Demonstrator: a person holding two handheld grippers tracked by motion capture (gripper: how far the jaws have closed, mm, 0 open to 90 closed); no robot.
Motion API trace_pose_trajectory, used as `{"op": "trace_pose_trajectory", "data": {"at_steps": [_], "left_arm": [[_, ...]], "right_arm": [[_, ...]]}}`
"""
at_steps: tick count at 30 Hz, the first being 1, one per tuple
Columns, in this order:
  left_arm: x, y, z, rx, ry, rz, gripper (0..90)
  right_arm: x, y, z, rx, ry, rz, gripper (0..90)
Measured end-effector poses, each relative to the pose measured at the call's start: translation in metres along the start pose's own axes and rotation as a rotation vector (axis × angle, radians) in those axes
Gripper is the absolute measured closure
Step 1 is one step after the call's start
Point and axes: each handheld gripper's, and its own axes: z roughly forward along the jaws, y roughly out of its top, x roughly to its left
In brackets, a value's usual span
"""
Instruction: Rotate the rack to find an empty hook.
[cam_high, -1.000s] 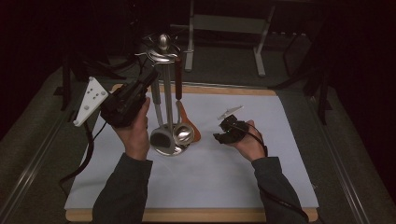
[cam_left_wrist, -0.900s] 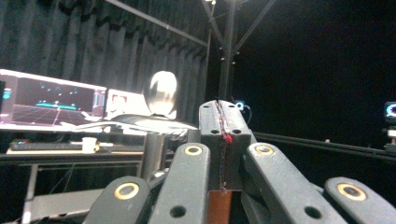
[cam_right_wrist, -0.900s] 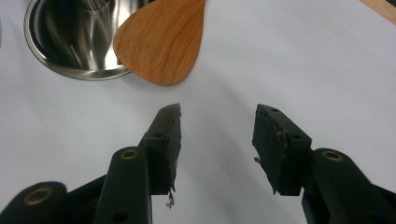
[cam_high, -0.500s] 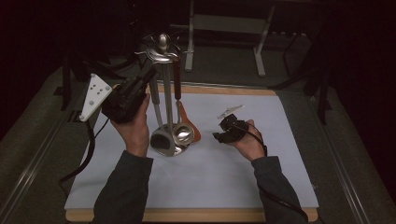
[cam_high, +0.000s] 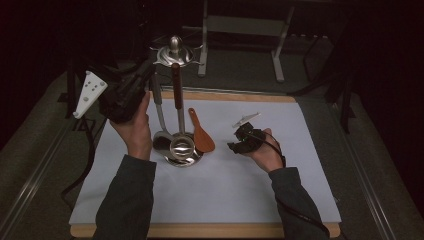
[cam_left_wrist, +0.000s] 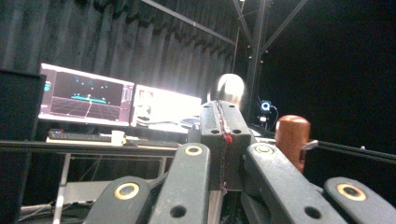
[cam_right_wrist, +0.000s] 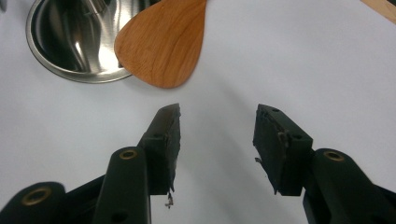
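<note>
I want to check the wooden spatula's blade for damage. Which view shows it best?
The right gripper view: the light-brown wooden spatula lies close and sharp, its blade over the steel base's rim. The high view shows the whole spatula, small. The left gripper view has none of the blade.

The spatula (cam_high: 201, 136) is showing warm orange-brown wood grain; the utensil stand (cam_high: 176, 55) is gleaming shiny silver, one hanging handle (cam_high: 176, 90) looking dark reddish-brown; the tabletop (cam_high: 280, 185) is wearing plain white with a pale wooden edge; both hand-held grippers are looking matte black.
</note>
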Motion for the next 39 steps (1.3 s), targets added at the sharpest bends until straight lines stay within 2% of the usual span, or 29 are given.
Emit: {"op": "trace_pose_trajectory", "data": {"at_steps": [9, 16, 25, 29, 33, 35, 38, 39], "left_arm": [[0.013, 0.003, 0.007, 0.011, 0.029, -0.024, 90.0], [0.023, 0.004, 0.016, 0.03, 0.031, -0.039, 90.0], [0.024, 0.006, 0.016, 0.045, 0.041, -0.034, 89.9], [0.026, 0.004, 0.007, 0.046, 0.04, -0.024, 89.8], [0.027, 0.0, -0.002, 0.073, 0.038, 0.0, 89.8], [0.032, -0.01, -0.018, 0.097, 0.047, 0.007, 89.7], [0.039, -0.022, -0.032, 0.126, 0.058, 0.011, 89.7], [0.039, -0.022, -0.032, 0.126, 0.058, 0.011, 89.6]], "right_arm": [[0.001, 0.001, 0.001, 0.002, 0.003, 0.004, 51.0], [0.002, 0.002, 0.003, 0.001, 0.004, 0.0, 51.0], [0.002, 0.003, 0.003, -0.004, 0.008, 0.002, 51.0], [0.002, 0.004, 0.005, -0.007, 0.011, 0.006, 51.0], [0.003, 0.004, 0.007, -0.007, 0.013, 0.007, 51.0], [0.004, 0.005, 0.01, -0.011, 0.018, 0.008, 51.0], [0.006, 0.006, 0.015, -0.004, 0.021, 0.01, 51.0], [0.006, 0.006, 0.015, -0.004, 0.021, 0.01, 51.0]]}}
